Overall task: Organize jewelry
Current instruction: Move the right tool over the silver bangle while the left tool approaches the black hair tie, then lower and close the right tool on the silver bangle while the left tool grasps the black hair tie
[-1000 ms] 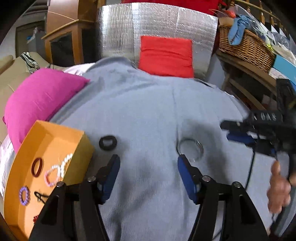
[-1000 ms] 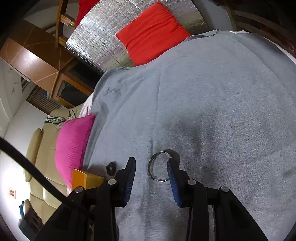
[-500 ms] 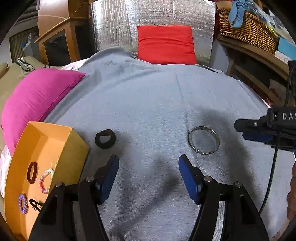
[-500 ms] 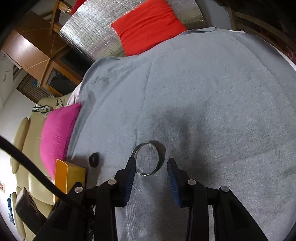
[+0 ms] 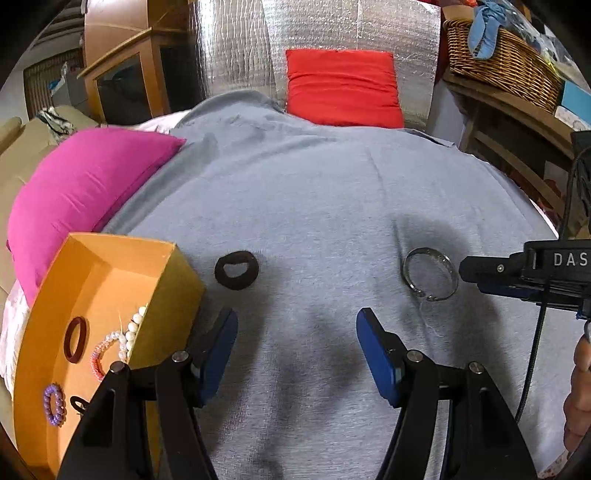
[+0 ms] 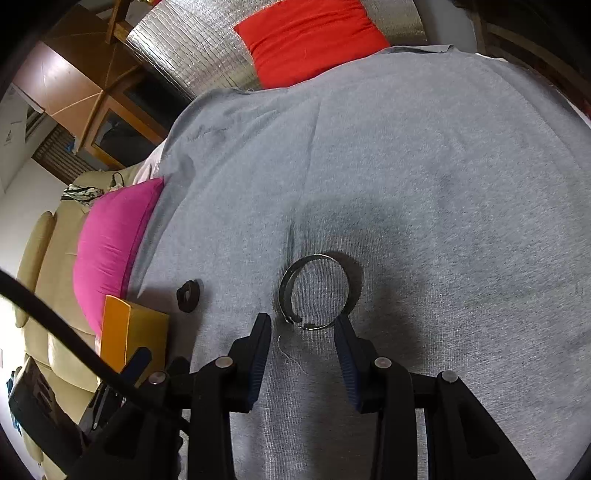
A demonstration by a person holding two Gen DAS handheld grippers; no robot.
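Showing both tools held over a grey cloth (image 5: 314, 206): the left gripper (image 5: 297, 332) has its two blue fingers (image 5: 218, 347) wide apart with nothing between them, and the right gripper (image 6: 302, 334) has its fingers apart as well, the tips just short of one silver bangle (image 6: 314, 291) lying flat on the cloth, an open gap in its band facing the tips. One black hair tie (image 5: 236, 269) lies on the cloth to the left of the bangle, well apart from it and near one orange box (image 5: 110, 258). Inside the box, five pieces can be counted: a dark red ring (image 5: 75, 339), a pink bead bracelet (image 5: 101, 354), a white bead strand (image 5: 135, 325), a purple bead bracelet (image 5: 53, 404) and a small black item (image 5: 77, 402). Beyond lie one pink cushion (image 5: 81, 184) at the left edge and one red cushion (image 5: 341, 86) at the far edge, against a silver foil sheet (image 5: 314, 29). A wooden cabinet (image 5: 125, 74) stands far left, a wicker basket (image 5: 498, 66) far right.
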